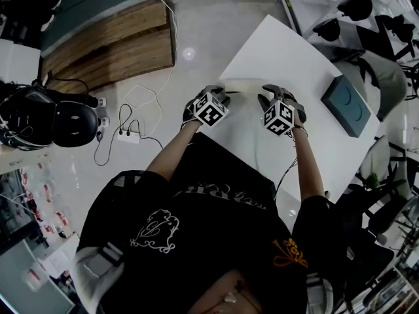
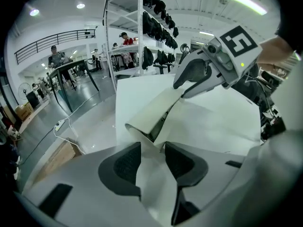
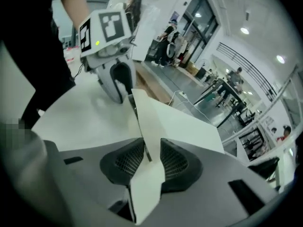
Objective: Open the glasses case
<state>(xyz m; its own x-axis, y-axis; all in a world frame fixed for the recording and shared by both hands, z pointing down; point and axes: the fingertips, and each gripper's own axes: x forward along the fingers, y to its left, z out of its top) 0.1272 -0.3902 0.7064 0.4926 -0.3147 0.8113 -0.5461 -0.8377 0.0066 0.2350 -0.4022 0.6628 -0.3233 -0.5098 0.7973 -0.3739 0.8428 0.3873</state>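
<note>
A flat cream-white glasses case [image 2: 151, 115] hangs over the white table [image 1: 281, 51] between my two grippers. In the left gripper view it runs from my left gripper [image 2: 152, 150], whose pads press its near end, up to the right gripper [image 2: 189, 82] at its far end. A dark slit shows along its folded edge. In the right gripper view a thin flap of the case [image 3: 147, 122] stands on edge between the pads of my right gripper [image 3: 151, 155]; the left gripper [image 3: 120, 84] holds the other end. From the head view, the left gripper [image 1: 219, 91] and right gripper [image 1: 272, 91] face each other, and the case [image 1: 234, 92] barely shows.
A dark teal box [image 1: 347, 104] lies on the table's right side. On the floor to the left are a power strip with cables [image 1: 127, 136], a wooden board [image 1: 108, 44] and black helmets [image 1: 46, 120]. Chairs crowd the right edge.
</note>
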